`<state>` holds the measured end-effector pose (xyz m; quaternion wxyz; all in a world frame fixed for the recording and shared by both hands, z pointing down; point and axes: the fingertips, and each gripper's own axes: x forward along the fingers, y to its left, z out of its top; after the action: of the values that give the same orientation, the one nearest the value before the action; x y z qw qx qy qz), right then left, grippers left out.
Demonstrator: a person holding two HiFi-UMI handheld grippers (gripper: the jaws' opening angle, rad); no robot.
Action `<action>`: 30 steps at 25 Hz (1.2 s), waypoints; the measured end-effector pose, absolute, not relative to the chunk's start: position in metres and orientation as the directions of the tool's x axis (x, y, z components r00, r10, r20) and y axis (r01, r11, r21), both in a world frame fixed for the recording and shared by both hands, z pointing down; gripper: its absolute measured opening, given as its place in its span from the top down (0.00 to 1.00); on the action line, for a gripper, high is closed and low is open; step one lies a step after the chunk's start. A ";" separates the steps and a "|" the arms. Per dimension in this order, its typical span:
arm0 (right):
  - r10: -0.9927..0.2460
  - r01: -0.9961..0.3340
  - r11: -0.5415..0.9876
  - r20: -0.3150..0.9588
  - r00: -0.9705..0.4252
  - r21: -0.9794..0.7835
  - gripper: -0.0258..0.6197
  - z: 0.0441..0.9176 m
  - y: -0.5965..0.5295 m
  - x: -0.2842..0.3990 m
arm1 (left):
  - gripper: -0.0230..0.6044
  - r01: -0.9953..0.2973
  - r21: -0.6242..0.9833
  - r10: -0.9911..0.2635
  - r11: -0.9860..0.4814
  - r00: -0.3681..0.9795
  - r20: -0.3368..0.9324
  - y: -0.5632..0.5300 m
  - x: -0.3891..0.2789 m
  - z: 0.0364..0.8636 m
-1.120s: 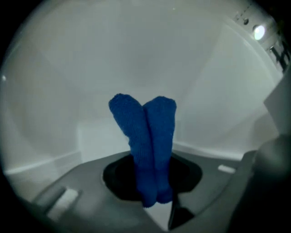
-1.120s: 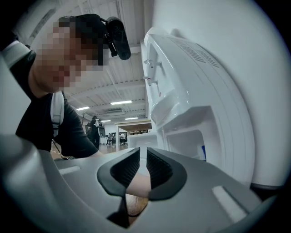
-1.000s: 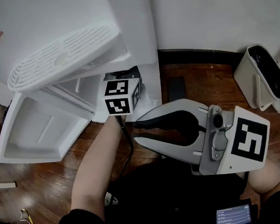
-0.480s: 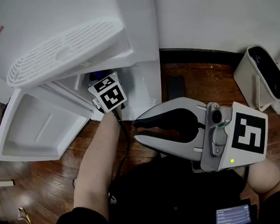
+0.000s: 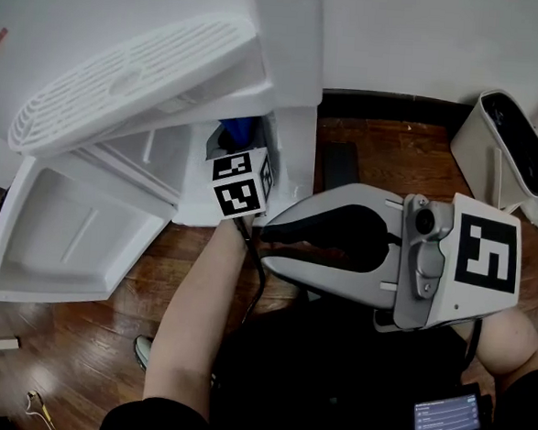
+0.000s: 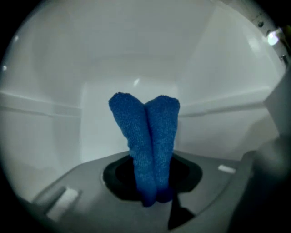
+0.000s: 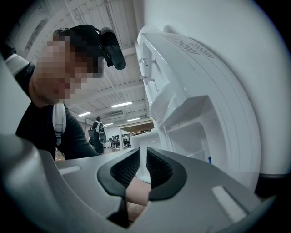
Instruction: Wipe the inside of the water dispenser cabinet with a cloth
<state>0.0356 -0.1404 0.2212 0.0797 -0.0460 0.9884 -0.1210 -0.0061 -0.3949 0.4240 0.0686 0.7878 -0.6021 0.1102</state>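
The white water dispenser (image 5: 123, 71) stands at the upper left, its lower cabinet door (image 5: 66, 232) swung open. My left gripper (image 6: 152, 177) is shut on a folded blue cloth (image 6: 148, 136), which sticks out forward inside the white cabinet (image 6: 136, 68). In the head view its marker cube (image 5: 241, 187) sits at the cabinet opening, and the blue cloth (image 5: 241, 129) shows just beyond it. My right gripper (image 5: 260, 240) hovers outside, in front of the cabinet; its jaws are shut with only a thin slit and nothing between them (image 7: 143, 164).
A white bin (image 5: 508, 148) stands on the wood floor at the right by the wall. A dark flat object (image 5: 339, 168) lies beside the dispenser. A small screen (image 5: 448, 420) is at the lower right. The right gripper view shows the person (image 7: 45, 132) behind the gripper.
My left gripper has shifted right and lower at the cabinet opening, and the blue cloth now shows beyond its cube. The right gripper has stayed put.
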 end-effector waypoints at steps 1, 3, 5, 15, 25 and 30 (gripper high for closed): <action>-0.109 -0.071 0.967 -0.144 -0.984 -0.246 0.88 0.222 -0.141 0.036 | 0.77 -0.943 -0.032 -0.913 -0.332 0.313 0.262 -0.393 0.011 0.426; -0.112 -0.074 0.967 -0.145 -0.983 -0.245 0.88 0.222 -0.141 0.036 | 0.77 -0.901 -0.040 -0.872 -0.432 0.406 0.273 -0.393 0.033 0.427; -0.119 -0.080 0.966 -0.147 -0.982 -0.248 0.88 0.222 -0.142 0.037 | 0.78 -0.862 -0.010 -0.827 -0.506 0.483 0.287 -0.392 0.039 0.429; -0.117 -0.082 0.969 -0.141 -0.983 -0.231 0.88 0.227 -0.149 0.044 | 0.78 -0.507 0.081 -0.450 -0.858 0.819 0.355 -0.317 0.054 0.428; -0.202 -0.174 0.974 -0.210 -0.956 -0.145 0.88 0.213 -0.162 0.064 | 0.78 -0.346 0.145 -0.299 -0.927 0.915 0.270 -0.219 0.047 0.394; -0.360 -0.313 0.933 -0.383 -0.851 -0.180 0.93 0.181 -0.182 0.107 | 0.78 -0.725 -0.035 -0.721 -0.688 0.677 0.152 -0.334 0.008 0.330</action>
<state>0.1072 -0.1816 0.1815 0.2093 -0.1751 0.9604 -0.0555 0.0084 -0.3340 0.3304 0.0139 0.9155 -0.3947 0.0768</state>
